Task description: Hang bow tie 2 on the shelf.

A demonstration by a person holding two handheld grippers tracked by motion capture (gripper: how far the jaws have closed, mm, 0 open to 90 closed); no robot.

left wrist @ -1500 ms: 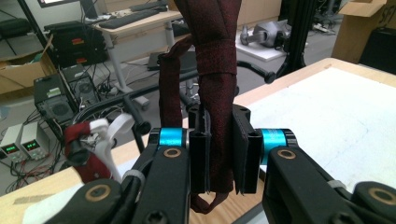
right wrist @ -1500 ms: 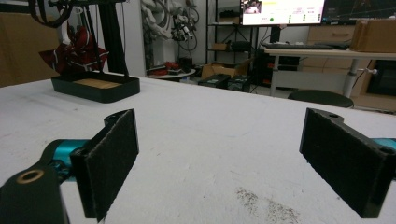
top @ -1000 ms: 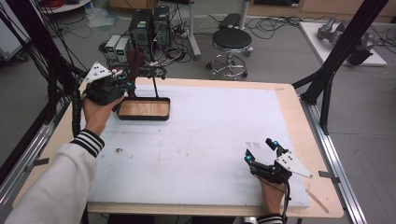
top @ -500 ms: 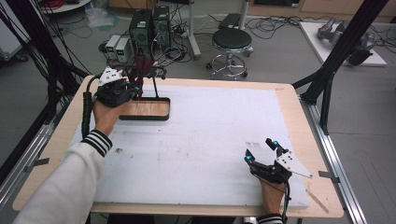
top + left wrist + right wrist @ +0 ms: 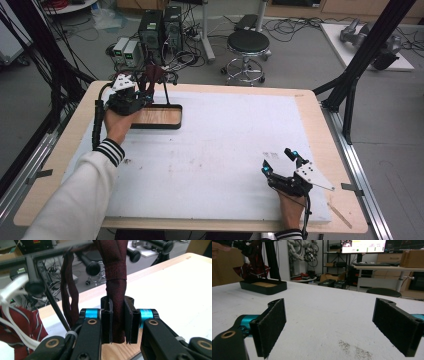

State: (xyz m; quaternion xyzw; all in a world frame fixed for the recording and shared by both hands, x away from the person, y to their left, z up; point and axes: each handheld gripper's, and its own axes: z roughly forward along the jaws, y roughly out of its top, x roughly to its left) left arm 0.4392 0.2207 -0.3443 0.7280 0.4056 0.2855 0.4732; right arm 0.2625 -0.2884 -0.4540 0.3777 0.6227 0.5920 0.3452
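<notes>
A dark red cloth strip (image 5: 116, 290) hangs from a thin black stand (image 5: 165, 92) whose black tray base (image 5: 157, 118) has a wooden floor. My left gripper (image 5: 117, 322) is shut on the lower end of that strip, pads pressing both sides. In the high view the left gripper (image 5: 142, 95) sits just left of the stand, over the tray's left end, with the cloth (image 5: 152, 75) bunched above it. My right gripper (image 5: 277, 160) rests low on the white mat near the front right, open, nothing between its pads (image 5: 272, 325). From there the tray (image 5: 263, 286) lies far off to the left.
A white mat (image 5: 225, 145) covers most of the wooden table (image 5: 310, 100). Black frame posts (image 5: 360, 65) rise at the right and left edges. A stool (image 5: 248, 45) and computer boxes (image 5: 160, 25) stand on the floor beyond the far edge.
My left hand has moved a little right and down toward the stand, still holding the red cloth. The right gripper has stayed where it was.
</notes>
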